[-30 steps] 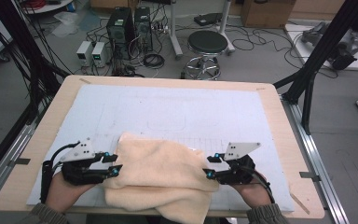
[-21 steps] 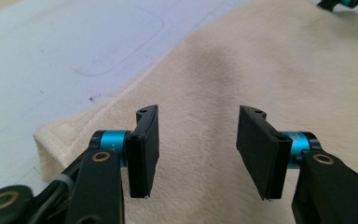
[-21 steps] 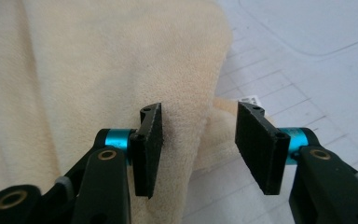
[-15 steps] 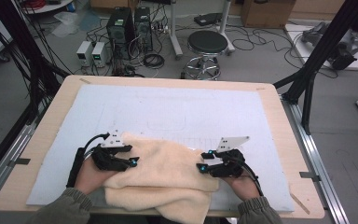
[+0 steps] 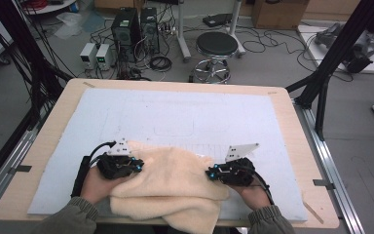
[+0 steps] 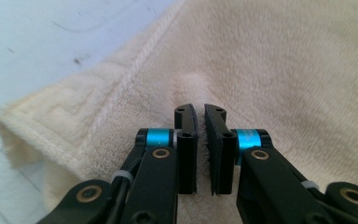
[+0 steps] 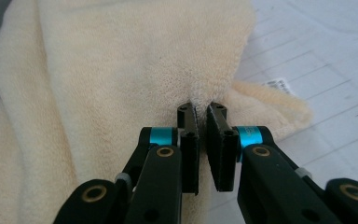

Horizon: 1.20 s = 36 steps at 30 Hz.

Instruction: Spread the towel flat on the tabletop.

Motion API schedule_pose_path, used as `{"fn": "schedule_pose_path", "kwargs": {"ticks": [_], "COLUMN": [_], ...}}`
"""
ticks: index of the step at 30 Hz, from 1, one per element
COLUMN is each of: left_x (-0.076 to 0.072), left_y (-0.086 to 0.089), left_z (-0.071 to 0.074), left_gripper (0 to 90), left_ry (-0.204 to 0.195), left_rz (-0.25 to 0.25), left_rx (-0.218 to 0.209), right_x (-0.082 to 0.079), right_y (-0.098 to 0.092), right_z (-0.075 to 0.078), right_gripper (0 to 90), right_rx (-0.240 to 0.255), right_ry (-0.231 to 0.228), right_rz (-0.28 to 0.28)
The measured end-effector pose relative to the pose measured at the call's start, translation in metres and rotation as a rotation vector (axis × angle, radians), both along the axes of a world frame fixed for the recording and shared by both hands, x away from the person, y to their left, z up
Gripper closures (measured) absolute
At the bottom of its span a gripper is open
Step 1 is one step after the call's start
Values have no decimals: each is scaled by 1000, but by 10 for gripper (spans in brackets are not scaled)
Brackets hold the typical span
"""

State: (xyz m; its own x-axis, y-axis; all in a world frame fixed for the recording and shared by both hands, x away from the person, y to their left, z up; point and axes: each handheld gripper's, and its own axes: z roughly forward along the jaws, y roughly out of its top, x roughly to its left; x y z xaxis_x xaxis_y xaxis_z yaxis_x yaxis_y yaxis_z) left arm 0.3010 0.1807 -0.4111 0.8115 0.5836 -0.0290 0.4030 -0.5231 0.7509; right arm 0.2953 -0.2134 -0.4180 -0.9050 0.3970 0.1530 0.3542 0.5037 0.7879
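Note:
A cream towel [image 5: 170, 180] lies rumpled and folded at the near edge of the white mat [image 5: 175, 112]. My left gripper [image 5: 139, 165] sits on the towel's left side. In the left gripper view my left gripper [image 6: 200, 112] has just closed, pinching a small ridge of towel [image 6: 279, 70] between its pads. My right gripper [image 5: 209, 172] is at the towel's right edge. Seen in the right gripper view, my right gripper [image 7: 201, 109] has likewise just closed on a pucker of the towel [image 7: 112, 70] near its corner.
The mat covers a wooden table [image 5: 282, 97]. A white label [image 7: 277, 85] pokes out of the towel's lower layer. Beyond the far edge, on the floor, stand a stool [image 5: 216, 46], a computer tower [image 5: 125, 24] and cables. Black frame posts [image 5: 338, 53] flank the table.
My left hand moved right and down onto the towel's left side. My right hand shifted slightly left and down. Both pairs of jaws went from apart to closed on the fabric.

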Motion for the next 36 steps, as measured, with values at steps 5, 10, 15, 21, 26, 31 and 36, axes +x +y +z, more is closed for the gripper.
{"fn": "schedule_pose_path", "kwargs": {"ticks": [5, 10, 15, 21, 26, 31, 36], "left_x": [7, 14, 8, -22, -51, -57, -49], "left_y": [3, 4, 2, 13, 24, 29, 32], "left_z": [28, 66, 87, 45, -1, 4, 24], "left_gripper": [834, 836, 836, 835, 835, 817, 663], "left_ry": [-42, -136, -194, -115, -17, -10, -55], "left_rz": [39, 80, 61, 10, -3, -14, 4], "left_rx": [-61, -138, -150, -66, -33, -42, -101], "right_x": [9, 14, 7, -10, -32, -42, -40], "right_y": [-8, -12, -14, -1, 16, 17, 7], "right_z": [28, 63, 103, 68, 9, 11, 29], "right_gripper": [850, 851, 849, 843, 842, 748, 624], "right_rx": [17, 1, 3, -86, -121, -89, -44], "right_ry": [-58, -179, -309, -219, -76, -76, -100], "right_rz": [-54, -105, -138, -67, 23, 58, 37]}}
